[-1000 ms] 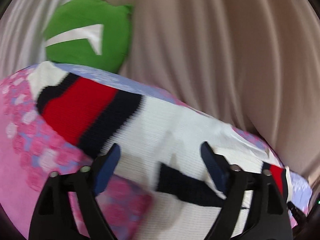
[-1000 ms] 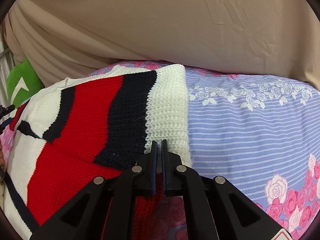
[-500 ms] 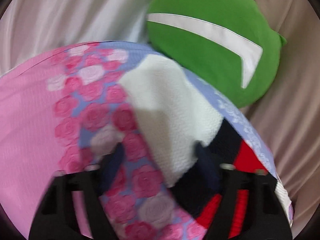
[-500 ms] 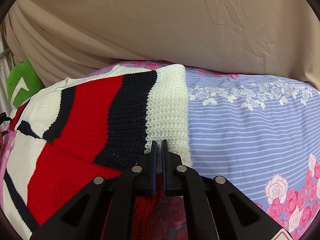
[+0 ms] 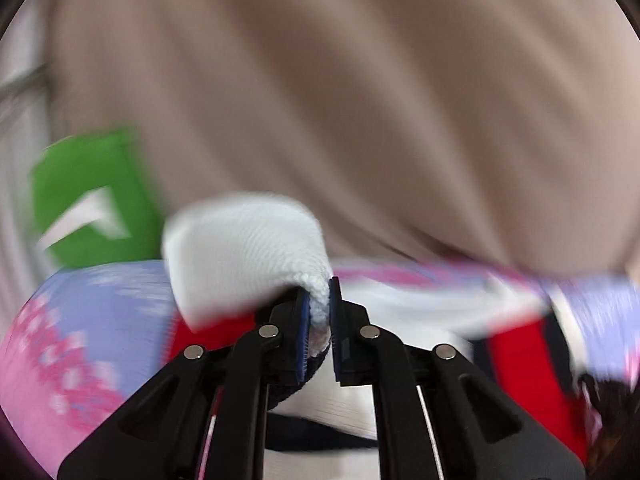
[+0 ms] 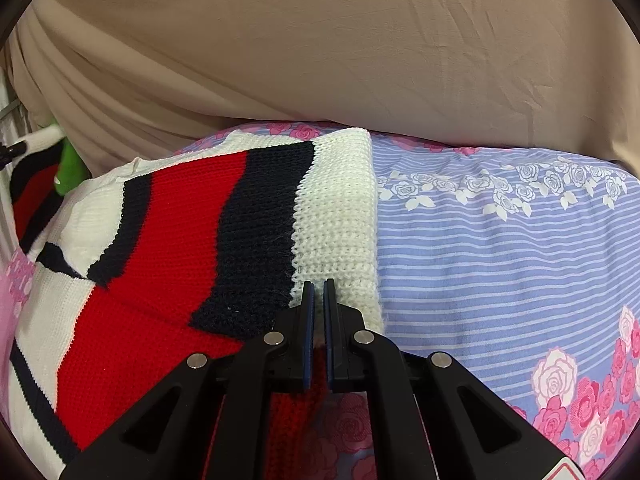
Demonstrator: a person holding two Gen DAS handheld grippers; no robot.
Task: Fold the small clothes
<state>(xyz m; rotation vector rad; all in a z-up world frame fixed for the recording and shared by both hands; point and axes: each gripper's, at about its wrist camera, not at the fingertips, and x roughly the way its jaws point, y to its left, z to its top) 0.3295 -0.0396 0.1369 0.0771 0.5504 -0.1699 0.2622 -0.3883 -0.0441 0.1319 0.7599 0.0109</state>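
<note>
Left hand-held gripper [image 5: 319,322] pinches the sweater's [image 6: 192,248] white cuff (lifted, blurred); right hand-held gripper [image 6: 316,320] clamps its white hem on the bed [image 6: 500,264].

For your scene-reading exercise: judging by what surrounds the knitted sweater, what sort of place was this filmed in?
Most likely a bedroom, on a bed. The sweater lies on a rose-printed, striped bedsheet over a soft, rounded surface, beige fabric hangs behind it, and a green cushion sits at the back edge.
</note>
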